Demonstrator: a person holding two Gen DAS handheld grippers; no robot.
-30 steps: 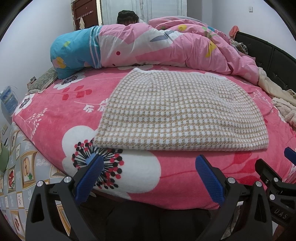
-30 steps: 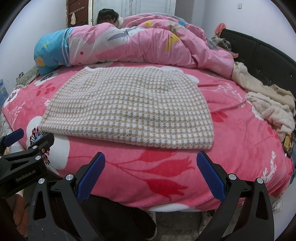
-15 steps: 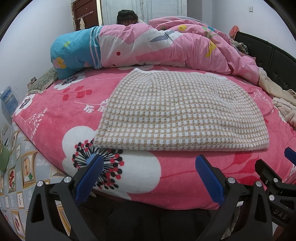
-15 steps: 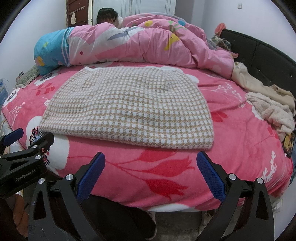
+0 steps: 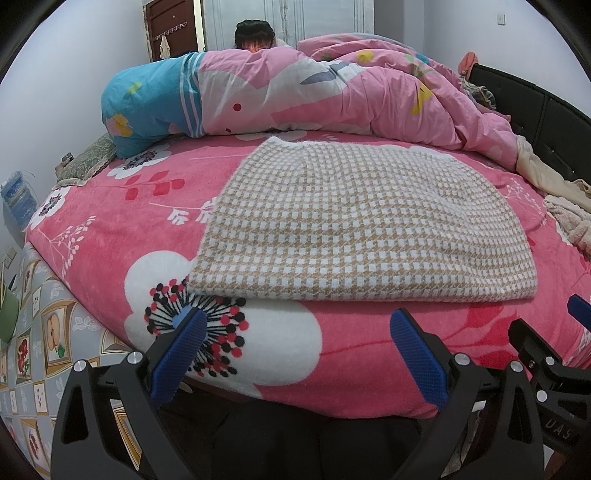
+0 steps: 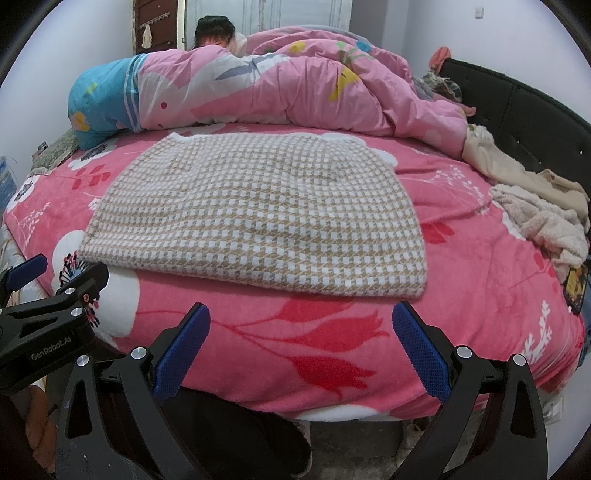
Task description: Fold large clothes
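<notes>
A beige and white checked garment (image 5: pixel 354 225) lies folded flat on the pink flowered bed (image 5: pixel 110 229); it also shows in the right wrist view (image 6: pixel 258 218). My left gripper (image 5: pixel 295 354) is open and empty, held off the bed's near edge, short of the garment's front left corner. My right gripper (image 6: pixel 301 354) is open and empty, below the garment's front right part. The left gripper also shows at the left edge of the right wrist view (image 6: pixel 48 295).
A pink and blue duvet (image 5: pixel 295 99) is bunched along the bed's far side, with a person's dark hair (image 5: pixel 255 33) behind it. Cream clothes (image 6: pixel 535 206) are piled at the right by the black headboard (image 6: pixel 535 122). A patterned sheet (image 5: pixel 33 332) hangs down the bed's left side.
</notes>
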